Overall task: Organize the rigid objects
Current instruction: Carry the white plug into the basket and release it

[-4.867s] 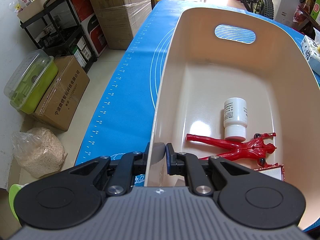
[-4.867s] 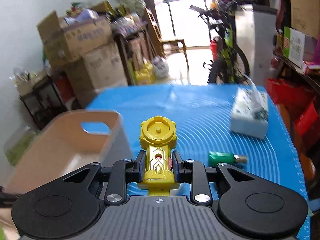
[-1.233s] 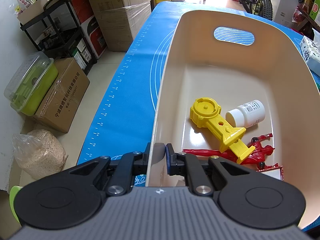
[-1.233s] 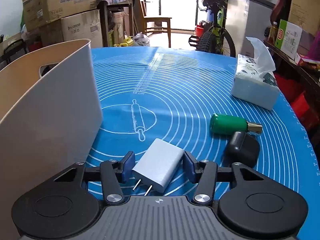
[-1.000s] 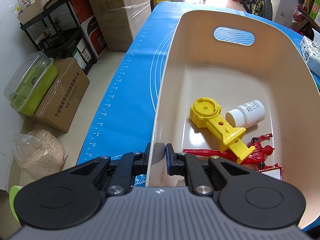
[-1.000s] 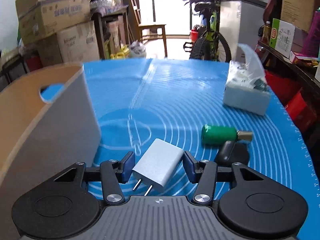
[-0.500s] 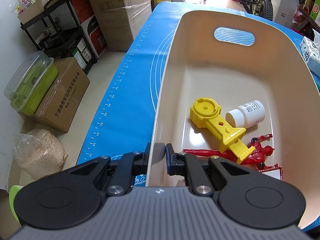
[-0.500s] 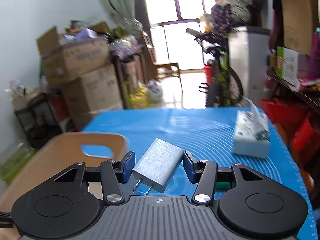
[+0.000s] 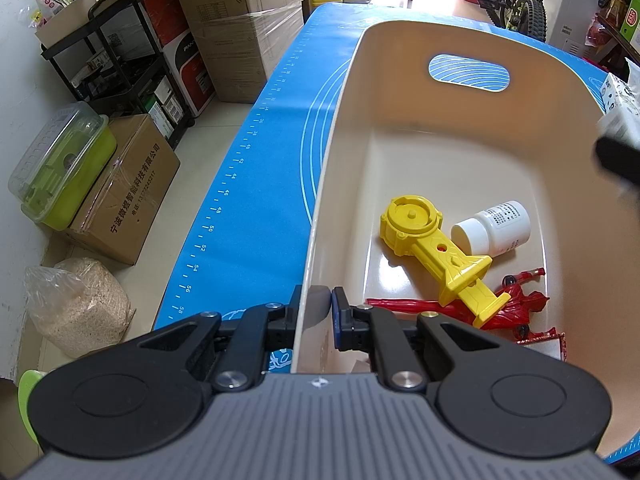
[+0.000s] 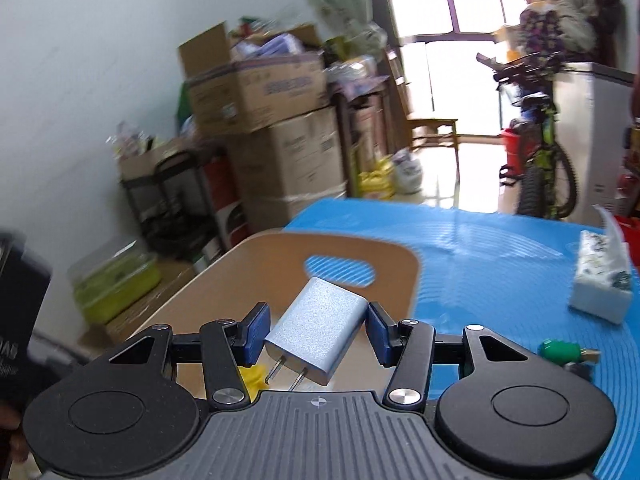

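My left gripper [image 9: 316, 307] is shut on the near rim of the cream bin [image 9: 452, 152]. Inside the bin lie a yellow toy launcher [image 9: 436, 250], a white pill bottle [image 9: 494, 227] and a red action figure [image 9: 516, 306]. My right gripper [image 10: 318, 334] is shut on a silver plug adapter [image 10: 318, 330], prongs toward the camera, held in the air above the bin [image 10: 280, 256]. A blurred dark part of the right gripper [image 9: 618, 156] enters the left wrist view at the right edge.
A green cylinder [image 10: 560, 351] and a dark object [image 10: 576, 369] lie on the blue mat [image 10: 500, 280] right of the bin, with a tissue box [image 10: 600, 280] farther back. Cardboard boxes [image 9: 128, 200], a black rack and a green container stand on the floor to the left.
My right gripper has lifted the plug adapter off the mat and swung left over the bin. The yellow launcher it held earlier now lies in the bin. The left gripper has not moved.
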A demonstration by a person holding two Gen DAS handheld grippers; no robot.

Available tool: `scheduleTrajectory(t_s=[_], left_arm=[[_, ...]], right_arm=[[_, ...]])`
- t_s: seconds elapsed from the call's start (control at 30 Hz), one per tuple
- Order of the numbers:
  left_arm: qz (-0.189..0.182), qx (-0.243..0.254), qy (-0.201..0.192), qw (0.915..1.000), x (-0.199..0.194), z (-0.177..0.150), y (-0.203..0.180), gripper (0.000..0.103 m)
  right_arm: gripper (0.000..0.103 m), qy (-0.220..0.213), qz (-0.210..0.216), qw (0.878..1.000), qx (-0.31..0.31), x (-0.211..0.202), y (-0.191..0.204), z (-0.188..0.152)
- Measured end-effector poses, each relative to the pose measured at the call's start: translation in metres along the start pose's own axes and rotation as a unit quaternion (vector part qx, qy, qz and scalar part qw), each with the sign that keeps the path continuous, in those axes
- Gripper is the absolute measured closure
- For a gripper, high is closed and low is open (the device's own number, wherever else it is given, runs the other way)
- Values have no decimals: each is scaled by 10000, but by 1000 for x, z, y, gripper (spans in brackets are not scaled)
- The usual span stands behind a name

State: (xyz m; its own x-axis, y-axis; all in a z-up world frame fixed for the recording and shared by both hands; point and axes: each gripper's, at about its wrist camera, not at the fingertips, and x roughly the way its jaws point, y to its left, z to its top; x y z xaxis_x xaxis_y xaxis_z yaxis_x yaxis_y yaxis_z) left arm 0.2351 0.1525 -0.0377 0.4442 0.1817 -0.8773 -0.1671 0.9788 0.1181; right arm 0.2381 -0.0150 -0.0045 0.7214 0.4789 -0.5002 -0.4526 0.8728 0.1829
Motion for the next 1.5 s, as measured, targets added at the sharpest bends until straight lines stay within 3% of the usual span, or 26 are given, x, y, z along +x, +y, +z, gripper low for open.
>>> scheduleTrajectory(t_s=[0.4,0.73,0.93,1.1,1.5], left_arm=[[-3,2,-6,10000,0,0,0,88],[8,16,-12,10000,0,-1,-1,88],[9,8,-8,10000,0,-2,0,88],[17,6,-9,10000,0,-2,0,88],[26,10,-7,10000,-1,-2,0,88]], right_arm=[[46,868,538,9929,-607,23,39,-28],[46,1088,662,9888,-776,27,46,-31],[35,951,806,9907,-542,15,37,-23],[34,759,754,9937,-344,5,24,-13],[30,202,92,9988,439,-17,-43,13]])
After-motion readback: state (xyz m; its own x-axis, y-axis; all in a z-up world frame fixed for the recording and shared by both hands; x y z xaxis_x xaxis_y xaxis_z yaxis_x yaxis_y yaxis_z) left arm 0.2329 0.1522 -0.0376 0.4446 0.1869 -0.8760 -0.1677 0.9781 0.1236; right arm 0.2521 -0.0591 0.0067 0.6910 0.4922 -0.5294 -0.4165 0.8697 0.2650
